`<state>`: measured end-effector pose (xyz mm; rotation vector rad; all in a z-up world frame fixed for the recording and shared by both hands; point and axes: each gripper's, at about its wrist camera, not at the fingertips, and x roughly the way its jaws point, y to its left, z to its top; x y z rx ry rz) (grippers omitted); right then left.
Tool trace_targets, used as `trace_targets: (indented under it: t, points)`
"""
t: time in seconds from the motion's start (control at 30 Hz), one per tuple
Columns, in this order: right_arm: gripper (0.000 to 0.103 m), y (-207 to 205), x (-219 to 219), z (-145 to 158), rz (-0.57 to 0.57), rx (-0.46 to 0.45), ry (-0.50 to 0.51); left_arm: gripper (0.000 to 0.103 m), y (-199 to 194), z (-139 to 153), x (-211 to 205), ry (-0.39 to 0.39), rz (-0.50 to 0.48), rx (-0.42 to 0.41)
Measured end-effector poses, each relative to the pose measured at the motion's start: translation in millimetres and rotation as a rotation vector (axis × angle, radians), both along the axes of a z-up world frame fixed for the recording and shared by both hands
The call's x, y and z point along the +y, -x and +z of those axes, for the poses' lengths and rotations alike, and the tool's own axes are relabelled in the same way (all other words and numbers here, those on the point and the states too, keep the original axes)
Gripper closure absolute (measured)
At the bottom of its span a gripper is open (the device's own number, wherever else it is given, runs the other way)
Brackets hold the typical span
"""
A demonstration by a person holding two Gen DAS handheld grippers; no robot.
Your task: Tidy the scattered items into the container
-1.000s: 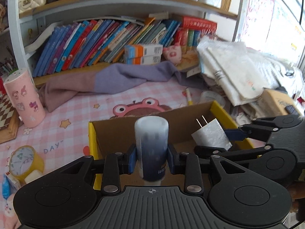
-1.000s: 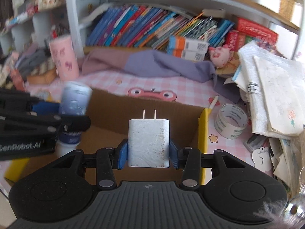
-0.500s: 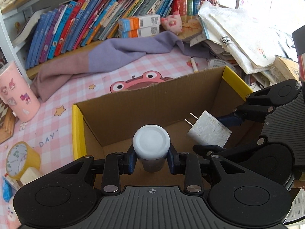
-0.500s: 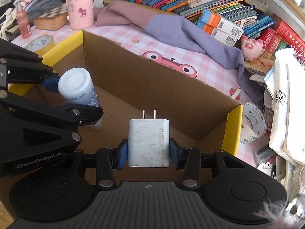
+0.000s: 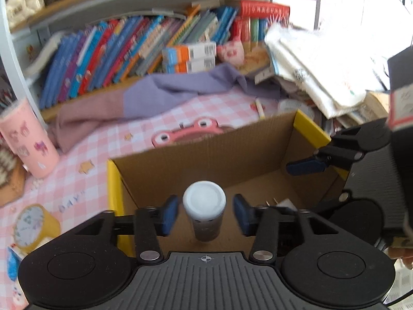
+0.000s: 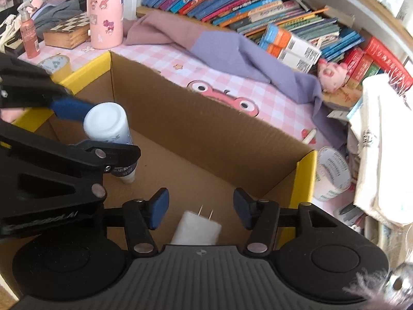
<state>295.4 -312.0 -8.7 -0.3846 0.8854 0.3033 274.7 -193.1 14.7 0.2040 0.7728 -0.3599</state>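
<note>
While hovering over the cardboard box (image 6: pixel 206 129), both tongs parted.
Left tongs (image 5: pixel 205 215) just opened, clear of the white-capped tube (image 5: pixel 205 208) standing inside the box; right tongs (image 6: pixel 200 208) just opened, white charger plug (image 6: pixel 196 227) loose on the box floor.

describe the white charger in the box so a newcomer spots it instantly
Find the yellow-edged cardboard box on the pink checked mat. On its floor, between the open pads of the right tool, lies a white wall charger. Unlike the round-capped tube beside it, it is blocky, with two metal prongs.
</note>
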Motion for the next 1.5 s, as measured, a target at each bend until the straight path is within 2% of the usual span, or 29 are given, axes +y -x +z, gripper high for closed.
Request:
trace_targets:
  t: [0.03,0.07,0.23,0.37,0.57,0.73,0.93,1.13,1.5]
  points:
    - [0.047,1.7,-0.5,1.3,-0.002,-0.005,-0.006,0.037,3.1,3.6,0.6,-0.001,0.004,-0.020]
    - [0.045,3.7,-1.3,3.1,-0.005,-0.011,-0.014,0.035,6.5,7.5,1.6,0.002,0.006,-0.040]
    - [0.044,16.6,-6.6,14.2,-0.010,-0.065,-0.039,0.035,25.5,22.4,8.8,-0.002,0.047,-0.115]
    - [0.040,28.1,-10.1,25.6,-0.014,-0.112,-0.076,0.033,39.1,25.2,19.6,0.036,0.098,-0.105]
    - [0.032,49.8,-10.4,36.2,-0.063,-0.209,-0.121,0.025,60.5,27.5,27.0,0.062,0.146,-0.126]
    - [0.032,72.6,-12.8,46.5,-0.115,-0.304,-0.182,0.022,83.3,31.1,36.3,0.091,0.194,-0.182]
    - [0.032,99.2,-11.6,57.8,-0.178,-0.355,-0.237,0.021,103.3,33.7,49.2,0.119,0.213,-0.187]
    - [0.032,133.3,-1.4,62.2,-0.243,-0.428,-0.224,0.017,125.6,34.5,61.6,0.138,0.185,-0.194]
    - [0.031,186.5,24.2,56.6,-0.339,-0.417,-0.223,0.015,156.1,31.1,93.8,0.163,0.163,-0.181]
